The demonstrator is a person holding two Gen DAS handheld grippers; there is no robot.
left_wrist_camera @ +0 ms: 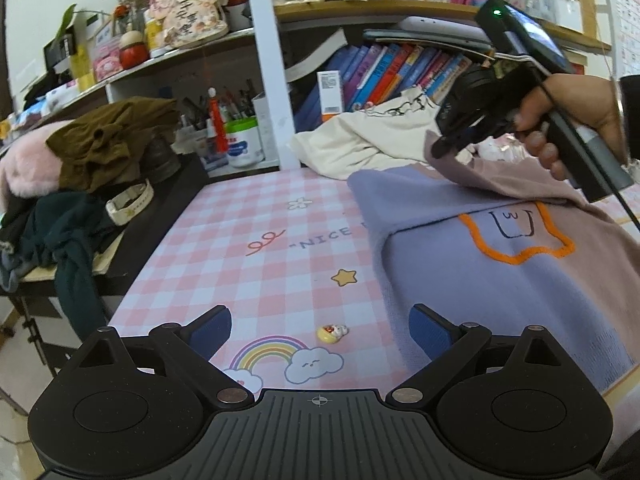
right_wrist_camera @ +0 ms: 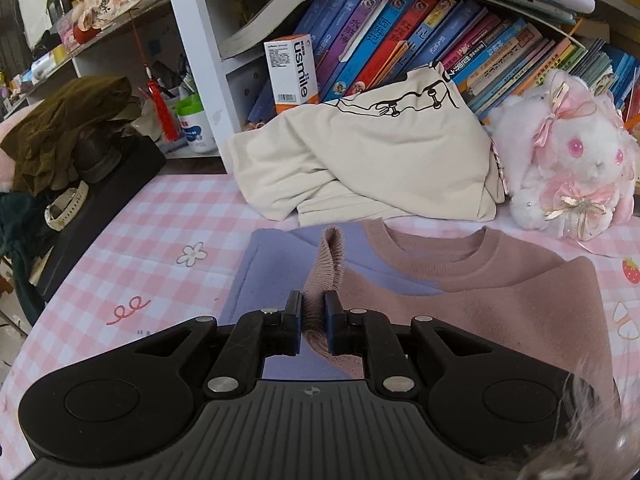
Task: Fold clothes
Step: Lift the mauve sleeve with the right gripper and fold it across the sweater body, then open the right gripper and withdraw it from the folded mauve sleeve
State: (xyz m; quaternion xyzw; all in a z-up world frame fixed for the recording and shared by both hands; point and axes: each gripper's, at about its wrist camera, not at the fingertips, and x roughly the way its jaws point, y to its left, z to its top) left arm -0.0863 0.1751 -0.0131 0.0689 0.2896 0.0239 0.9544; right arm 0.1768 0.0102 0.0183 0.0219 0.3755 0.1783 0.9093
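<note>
Pinching pink cuff [right_wrist_camera: 326,276] — right gripper [right_wrist_camera: 313,322]; left gripper [left_wrist_camera: 320,330] agape.

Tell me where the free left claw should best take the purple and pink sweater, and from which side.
Probably the near-left hem corner of the sweater, coming in from the left over the checked mat. That edge lies flat and uncovered beside the open left claw, while the right claw already pinches the pink sleeve cuff at the collar end.
</note>
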